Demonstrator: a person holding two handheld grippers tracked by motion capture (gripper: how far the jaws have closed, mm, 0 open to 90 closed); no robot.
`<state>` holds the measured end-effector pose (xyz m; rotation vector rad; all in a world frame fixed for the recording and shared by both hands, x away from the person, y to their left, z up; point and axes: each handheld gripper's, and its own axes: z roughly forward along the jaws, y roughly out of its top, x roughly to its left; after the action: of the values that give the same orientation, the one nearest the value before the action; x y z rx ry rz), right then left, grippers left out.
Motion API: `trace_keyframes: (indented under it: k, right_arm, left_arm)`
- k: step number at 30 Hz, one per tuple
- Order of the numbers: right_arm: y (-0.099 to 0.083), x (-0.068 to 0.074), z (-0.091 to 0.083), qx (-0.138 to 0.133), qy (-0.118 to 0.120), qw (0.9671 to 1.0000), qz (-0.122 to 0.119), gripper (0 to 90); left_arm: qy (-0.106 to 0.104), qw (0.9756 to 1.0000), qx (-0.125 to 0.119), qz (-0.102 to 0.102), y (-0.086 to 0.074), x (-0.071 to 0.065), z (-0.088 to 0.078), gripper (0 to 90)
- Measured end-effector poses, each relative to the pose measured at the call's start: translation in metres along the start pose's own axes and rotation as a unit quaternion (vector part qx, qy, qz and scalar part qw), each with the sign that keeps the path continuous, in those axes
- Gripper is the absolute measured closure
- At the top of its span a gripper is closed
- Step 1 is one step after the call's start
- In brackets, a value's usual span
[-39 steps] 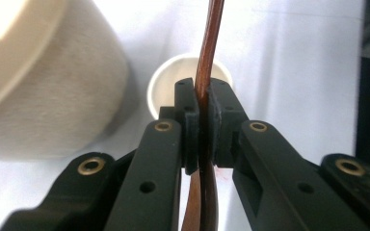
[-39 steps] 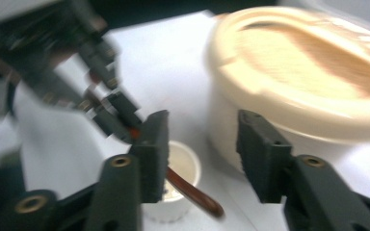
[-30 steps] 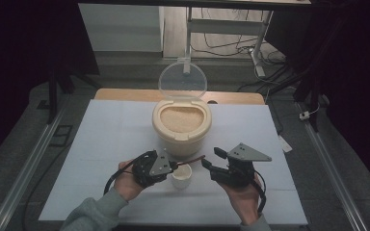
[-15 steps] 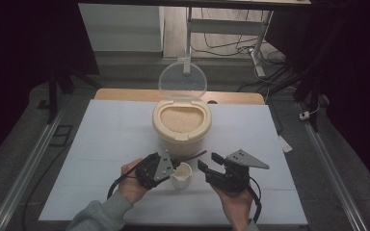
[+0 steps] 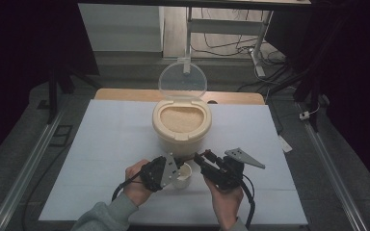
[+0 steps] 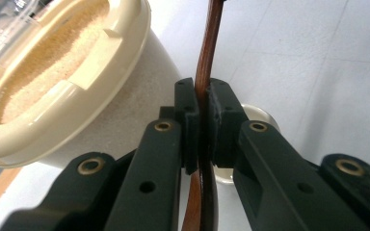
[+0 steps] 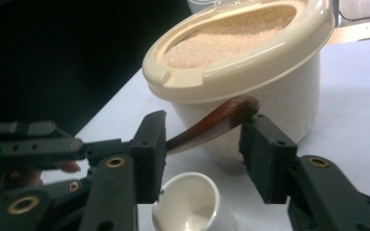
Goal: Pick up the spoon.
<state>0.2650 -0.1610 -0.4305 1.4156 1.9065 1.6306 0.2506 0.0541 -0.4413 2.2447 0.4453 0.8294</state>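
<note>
A cream container (image 5: 181,120) full of pale grain stands mid-table with its clear lid (image 5: 182,81) raised. In front of it sits a small white cup (image 5: 185,174). My left gripper (image 6: 201,91) is shut on a brown wooden spoon (image 6: 207,62), just above the cup (image 6: 260,115) and beside the container (image 6: 67,72). My right gripper (image 7: 202,130) is open, its jaws on either side of the spoon's rounded end (image 7: 212,120) without touching it. The cup (image 7: 188,202) lies below and the container (image 7: 241,53) behind. In the high view the left gripper (image 5: 179,163) and right gripper (image 5: 200,158) nearly meet.
A white sheet (image 5: 106,139) covers the table, with a wooden edge (image 5: 125,94) at the back. Metal rails (image 5: 29,163) run along both sides. A desk frame and cables (image 5: 231,43) stand beyond the table. The left gripper (image 7: 38,139) is at the left of the right gripper view.
My right gripper has moved left and forward toward the left gripper, bringing its open jaws around the spoon's end. The left gripper has stayed over the cup.
</note>
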Motion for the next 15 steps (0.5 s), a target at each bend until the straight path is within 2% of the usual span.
trace_keyframes:
  k: [2,4,9,12,15]
  right_arm:
    - [0.000,-0.001,0.001,-0.006,0.003,0.9999,0.015,54.6]
    - [0.000,-0.001,0.003,-0.010,0.004,0.9997,0.023,55.1]
    - [-0.001,-0.001,0.008,-0.017,0.004,0.9990,0.041,58.0]
    - [0.000,-0.002,0.007,-0.025,0.009,0.9987,0.043,61.4]
    - [0.001,-0.004,0.006,-0.028,0.025,0.9980,0.050,64.1]
  left_arm:
    - [0.006,1.0000,-0.001,0.002,0.000,-0.001,0.001,83.1]
    - [0.021,0.9997,0.003,0.016,0.001,-0.005,0.001,83.0]
    - [0.041,0.9985,0.004,0.036,0.004,-0.013,0.002,82.5]
    - [0.040,0.9985,0.004,0.036,0.004,-0.013,0.002,81.9]
    - [0.038,0.9985,0.002,0.039,0.005,-0.014,0.001,80.9]
